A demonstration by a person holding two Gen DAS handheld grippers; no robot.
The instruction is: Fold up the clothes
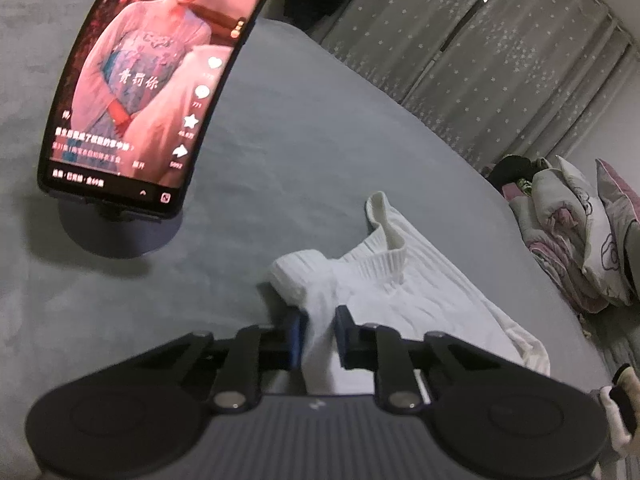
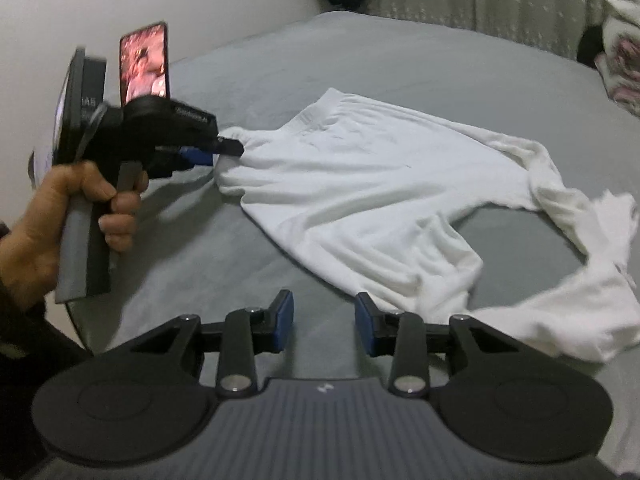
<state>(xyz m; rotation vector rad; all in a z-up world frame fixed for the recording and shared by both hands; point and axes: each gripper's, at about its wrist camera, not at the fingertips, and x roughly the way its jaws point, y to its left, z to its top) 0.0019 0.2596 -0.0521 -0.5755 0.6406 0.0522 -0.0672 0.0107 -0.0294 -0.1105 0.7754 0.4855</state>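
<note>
A white knit top [image 2: 360, 184] lies spread on the grey bed sheet [image 2: 400, 60], one sleeve [image 2: 568, 216] trailing in a loop to the right. In the left wrist view its ribbed collar [image 1: 384, 264] stands up just ahead of the fingers. My left gripper [image 1: 320, 336] is shut on a fold of the top's edge, with white cloth running between the blue pads. The right wrist view shows that gripper [image 2: 232, 147] pinching the top's left corner, held by a hand [image 2: 60, 216]. My right gripper [image 2: 325, 322] hovers open over bare sheet, its right finger [image 2: 366, 324] beside the top's near edge.
A phone [image 1: 140, 80] playing a video stands on a round holder [image 1: 116, 232] at the left of the bed. Crumpled floral bedding [image 1: 580, 232] is piled at the right edge. Pale star-patterned curtains [image 1: 480, 60] hang behind the bed.
</note>
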